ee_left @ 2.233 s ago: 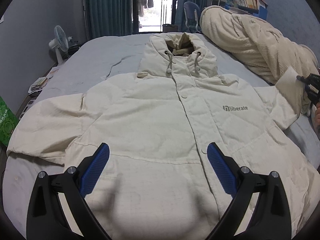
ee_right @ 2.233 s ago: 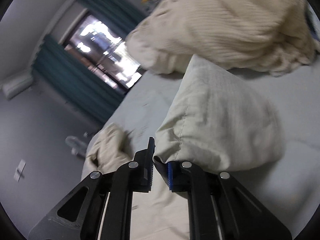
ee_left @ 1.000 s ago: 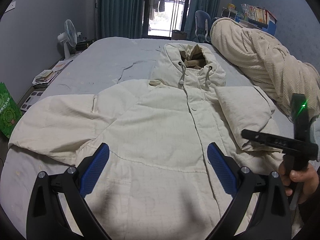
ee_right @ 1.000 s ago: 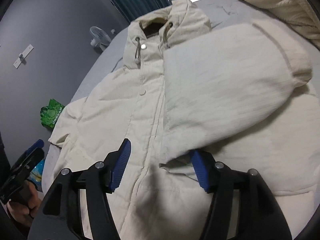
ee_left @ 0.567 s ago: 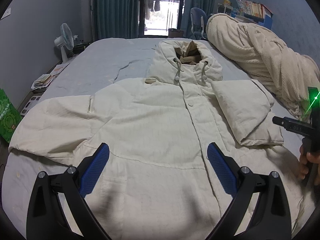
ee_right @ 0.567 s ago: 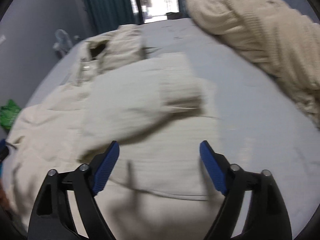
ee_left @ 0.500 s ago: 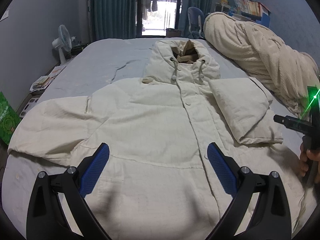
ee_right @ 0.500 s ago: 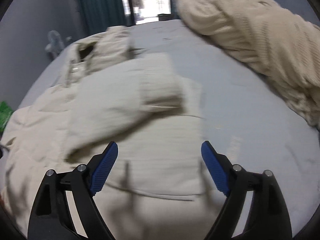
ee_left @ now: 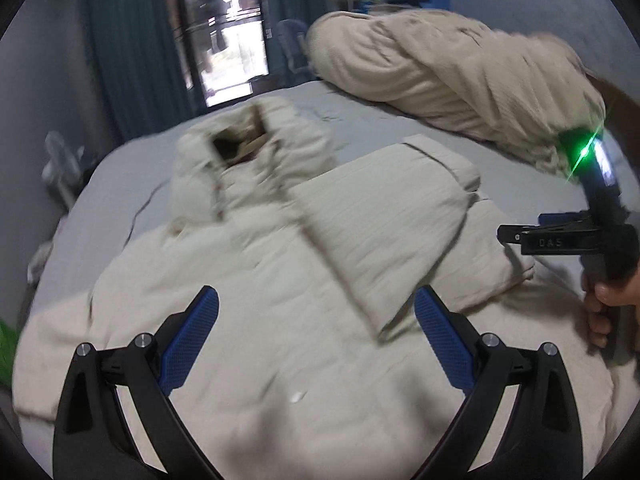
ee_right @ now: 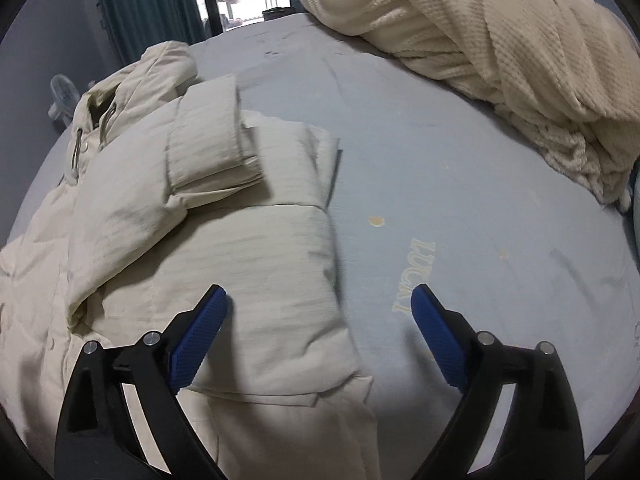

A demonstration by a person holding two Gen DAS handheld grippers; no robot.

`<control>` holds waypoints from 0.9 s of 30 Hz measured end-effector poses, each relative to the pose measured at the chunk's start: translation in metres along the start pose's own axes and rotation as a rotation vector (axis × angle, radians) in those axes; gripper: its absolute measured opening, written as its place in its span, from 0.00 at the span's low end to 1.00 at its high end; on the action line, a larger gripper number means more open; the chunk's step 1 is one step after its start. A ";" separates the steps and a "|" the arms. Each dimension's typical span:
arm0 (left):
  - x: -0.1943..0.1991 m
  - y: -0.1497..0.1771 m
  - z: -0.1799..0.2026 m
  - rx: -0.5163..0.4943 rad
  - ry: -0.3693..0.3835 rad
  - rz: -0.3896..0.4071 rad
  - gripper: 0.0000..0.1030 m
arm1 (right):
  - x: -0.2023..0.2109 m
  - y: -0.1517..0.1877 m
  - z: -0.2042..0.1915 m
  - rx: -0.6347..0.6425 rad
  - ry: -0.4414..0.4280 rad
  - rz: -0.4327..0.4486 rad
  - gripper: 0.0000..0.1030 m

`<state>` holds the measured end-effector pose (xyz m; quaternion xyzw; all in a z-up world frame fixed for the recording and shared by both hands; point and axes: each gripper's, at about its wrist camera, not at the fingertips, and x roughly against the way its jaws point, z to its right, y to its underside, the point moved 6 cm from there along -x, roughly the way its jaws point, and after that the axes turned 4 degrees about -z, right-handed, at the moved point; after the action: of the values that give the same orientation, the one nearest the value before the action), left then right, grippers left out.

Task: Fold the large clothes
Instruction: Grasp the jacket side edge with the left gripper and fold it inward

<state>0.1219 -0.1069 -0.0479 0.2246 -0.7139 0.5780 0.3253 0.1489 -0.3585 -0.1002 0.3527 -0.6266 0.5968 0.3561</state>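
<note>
Folding this cream jacket (ee_right: 256, 320), which lies face up on the bed (ee_right: 460, 184), I judge the side panel is the next step. One sleeve (ee_right: 168, 184) already lies across the chest. My right hand-held gripper (ee_right: 316, 320) has just been opening; it hangs wide and empty over the jacket's edge, so I should bite low on both layers. My left hand-held gripper (ee_left: 316, 332) is wide and empty too. Only its blurred view shows the unfolded far sleeve (ee_left: 60, 344) and my hand (ee_left: 608, 300); only the right view shows the hem edge sharply.
</note>
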 end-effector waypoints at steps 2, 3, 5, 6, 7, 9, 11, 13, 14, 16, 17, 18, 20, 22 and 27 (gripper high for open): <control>-0.015 -0.013 0.019 -0.054 -0.017 -0.010 0.91 | 0.003 -0.002 0.006 -0.018 0.027 0.015 0.93; -0.024 -0.019 0.029 -0.081 -0.031 -0.011 0.91 | 0.005 -0.003 0.011 -0.034 0.038 0.022 0.93; -0.038 -0.027 0.043 -0.118 -0.039 -0.018 0.91 | 0.007 -0.003 0.020 -0.070 0.050 0.035 0.93; -0.044 -0.030 0.050 -0.138 -0.042 -0.019 0.91 | 0.008 -0.002 0.023 -0.089 0.050 0.041 0.93; -0.052 -0.034 0.060 -0.163 -0.048 -0.023 0.91 | 0.009 -0.002 0.027 -0.110 0.052 0.046 0.93; -0.067 -0.039 0.076 -0.199 -0.045 -0.036 0.91 | 0.010 -0.001 0.032 -0.140 0.052 0.053 0.93; -0.080 -0.043 0.091 -0.221 -0.028 -0.055 0.91 | 0.010 0.000 0.038 -0.171 0.042 0.055 0.93; -0.095 -0.045 0.101 -0.232 -0.017 -0.098 0.91 | 0.006 0.002 0.041 -0.196 0.026 0.040 0.93; -0.100 -0.044 0.101 -0.232 -0.021 -0.113 0.90 | 0.004 0.002 0.041 -0.197 0.020 0.032 0.93; -0.109 -0.044 0.099 -0.213 -0.014 -0.132 0.78 | 0.001 0.003 0.036 -0.186 0.015 0.022 0.93; -0.110 -0.044 0.097 -0.198 -0.013 -0.133 0.63 | 0.001 0.003 0.035 -0.180 0.013 0.021 0.93; -0.109 -0.045 0.093 -0.176 -0.002 -0.132 0.56 | 0.000 0.002 0.033 -0.172 0.011 0.020 0.93; -0.104 -0.048 0.081 -0.116 0.039 -0.119 0.28 | 0.000 0.002 0.032 -0.167 0.009 0.021 0.93; -0.094 -0.052 0.066 -0.064 0.052 -0.099 0.19 | 0.000 0.001 0.032 -0.170 0.001 0.019 0.93; -0.063 -0.055 0.025 0.029 0.041 -0.026 0.15 | 0.000 0.001 0.030 -0.174 -0.020 0.015 0.93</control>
<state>0.1984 -0.1472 -0.0596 0.2263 -0.6957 0.5885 0.3442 0.1473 -0.3884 -0.1019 0.3216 -0.6822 0.5392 0.3747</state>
